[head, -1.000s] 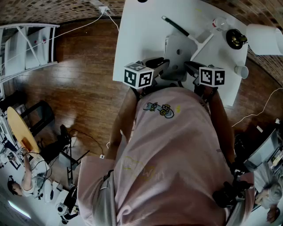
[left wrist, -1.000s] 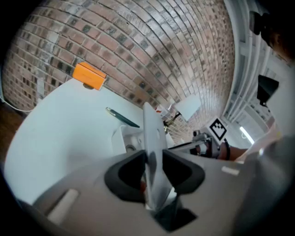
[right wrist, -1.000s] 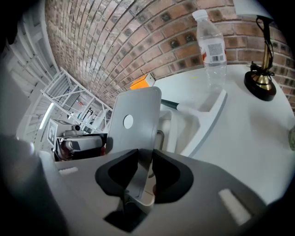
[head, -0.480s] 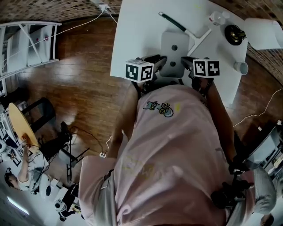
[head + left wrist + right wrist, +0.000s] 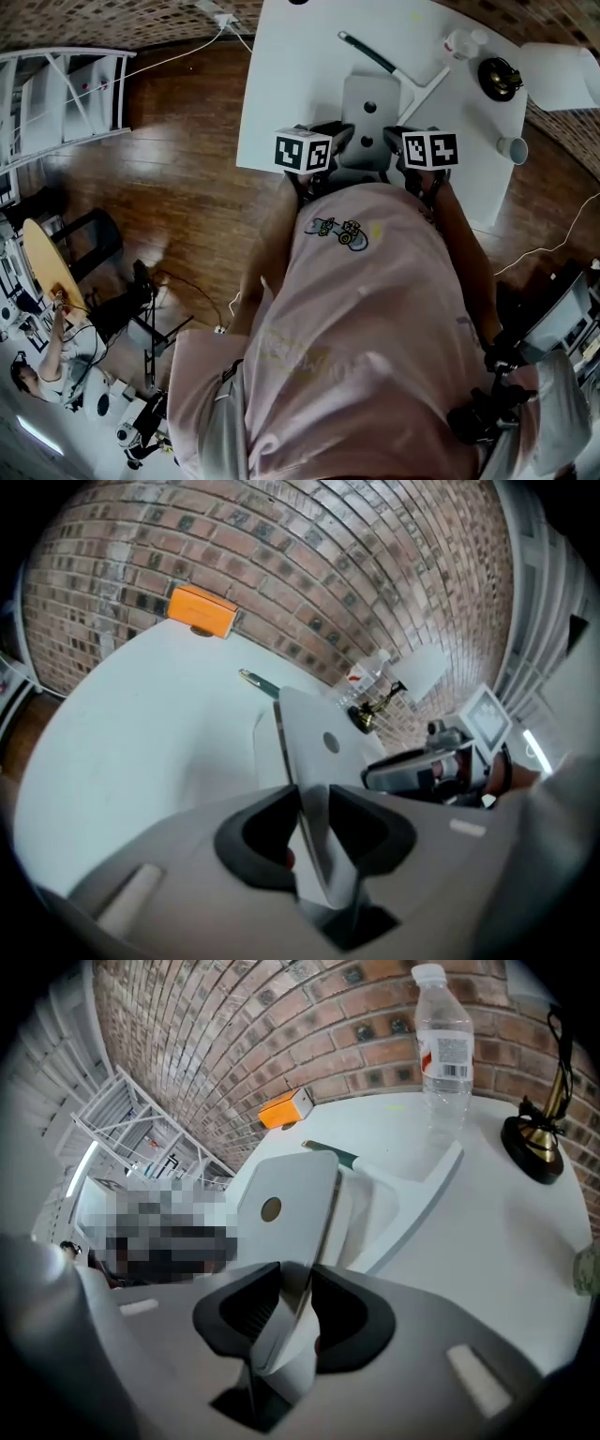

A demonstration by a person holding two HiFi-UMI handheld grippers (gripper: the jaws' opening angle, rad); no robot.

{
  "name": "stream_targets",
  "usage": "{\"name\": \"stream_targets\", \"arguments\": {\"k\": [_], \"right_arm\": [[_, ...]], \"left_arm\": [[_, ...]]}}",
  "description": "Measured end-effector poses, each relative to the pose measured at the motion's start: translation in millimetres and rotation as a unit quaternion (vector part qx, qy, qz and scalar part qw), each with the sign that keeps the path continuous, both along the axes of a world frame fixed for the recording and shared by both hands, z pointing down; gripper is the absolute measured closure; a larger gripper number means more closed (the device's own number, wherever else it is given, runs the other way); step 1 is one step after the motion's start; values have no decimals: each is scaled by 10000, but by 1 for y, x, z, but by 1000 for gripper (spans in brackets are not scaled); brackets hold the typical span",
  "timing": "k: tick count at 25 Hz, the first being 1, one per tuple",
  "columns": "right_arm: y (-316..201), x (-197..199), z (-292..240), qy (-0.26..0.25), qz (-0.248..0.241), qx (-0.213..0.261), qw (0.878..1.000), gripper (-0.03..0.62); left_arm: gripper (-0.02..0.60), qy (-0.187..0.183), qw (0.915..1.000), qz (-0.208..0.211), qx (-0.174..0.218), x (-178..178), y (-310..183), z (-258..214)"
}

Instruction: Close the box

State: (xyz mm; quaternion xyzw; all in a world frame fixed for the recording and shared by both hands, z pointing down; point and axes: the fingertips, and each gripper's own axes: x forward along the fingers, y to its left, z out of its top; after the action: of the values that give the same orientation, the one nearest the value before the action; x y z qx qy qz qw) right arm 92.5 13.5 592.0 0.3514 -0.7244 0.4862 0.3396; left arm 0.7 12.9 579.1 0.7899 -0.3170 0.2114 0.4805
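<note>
Item: white rectangular box (image 5: 369, 103), on white desk (image 5: 281, 94) near its 6 o'clock edge. Its flat white lid (image 5: 309, 742), marked with a round dark spot, is held by both grippers. Left gripper (image 5: 314, 801), at the lid's 7 o'clock: jaws clamped on the edge. Right gripper (image 5: 292, 1299), at 5 o'clock: jaws easing open, edge between them.

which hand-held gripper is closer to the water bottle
Right. The right hand-held gripper, jaws opening with the box lid between them, is on the lid's side toward the water bottle; the left hand-held gripper holds the lid's opposite side.
</note>
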Motion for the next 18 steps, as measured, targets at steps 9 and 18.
{"name": "stream_targets", "arguments": {"k": [9,18], "right_arm": [[-11,13,-1,1300,-938,812,9837,471],[-31,1,-42,1606,-1543,2021,9537,453]], "left_arm": [[480,-214,9996,85,159,-2,-2,1],[342,-747,9876,507,1284,-6,-13,-34]]}}
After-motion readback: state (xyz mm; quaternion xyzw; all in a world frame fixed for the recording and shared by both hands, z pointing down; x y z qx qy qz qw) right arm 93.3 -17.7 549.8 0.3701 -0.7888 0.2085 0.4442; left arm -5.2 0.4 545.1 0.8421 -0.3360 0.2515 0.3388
